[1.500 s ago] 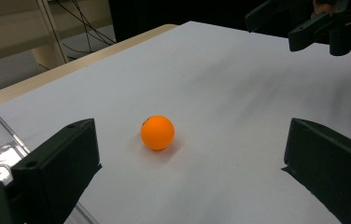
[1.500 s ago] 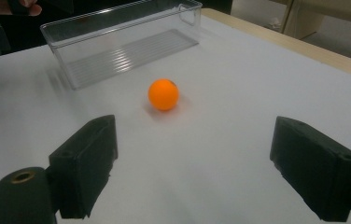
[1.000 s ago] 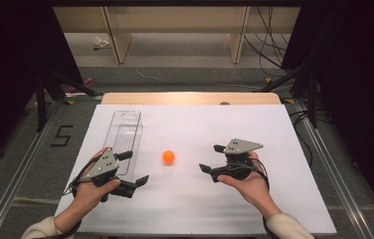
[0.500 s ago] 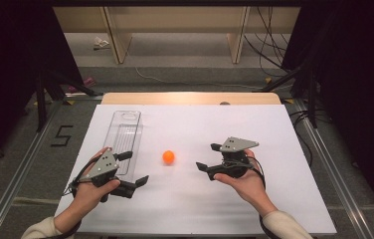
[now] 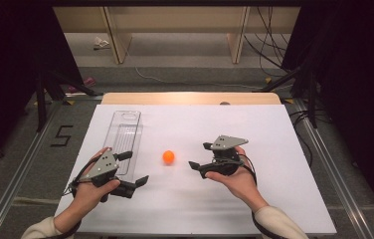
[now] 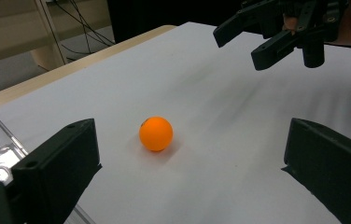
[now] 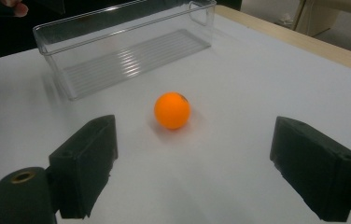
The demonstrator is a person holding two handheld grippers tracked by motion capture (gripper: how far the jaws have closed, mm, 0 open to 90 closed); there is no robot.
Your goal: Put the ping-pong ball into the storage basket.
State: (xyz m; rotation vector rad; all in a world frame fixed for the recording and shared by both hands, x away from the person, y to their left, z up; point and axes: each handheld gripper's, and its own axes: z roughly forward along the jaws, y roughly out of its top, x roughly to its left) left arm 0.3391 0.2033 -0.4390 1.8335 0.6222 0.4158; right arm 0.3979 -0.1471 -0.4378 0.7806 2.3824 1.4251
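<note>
Both the left gripper (image 5: 134, 169) and right gripper (image 5: 199, 156) are gaping wide and empty, facing the orange ball (image 5: 168, 157) lying between them

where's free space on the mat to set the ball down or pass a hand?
Free: the white mat from the clear bin to its right edge, beyond the grippers; also the near strip between the forearms. Crowded: the centre, where the orange ball lies between the left gripper and right gripper, both open.

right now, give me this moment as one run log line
left hand-held gripper: open, empty | right hand-held gripper: open, empty | orange ball: on white table, between both, untouched | clear bin: empty, by left hand-held gripper
</note>
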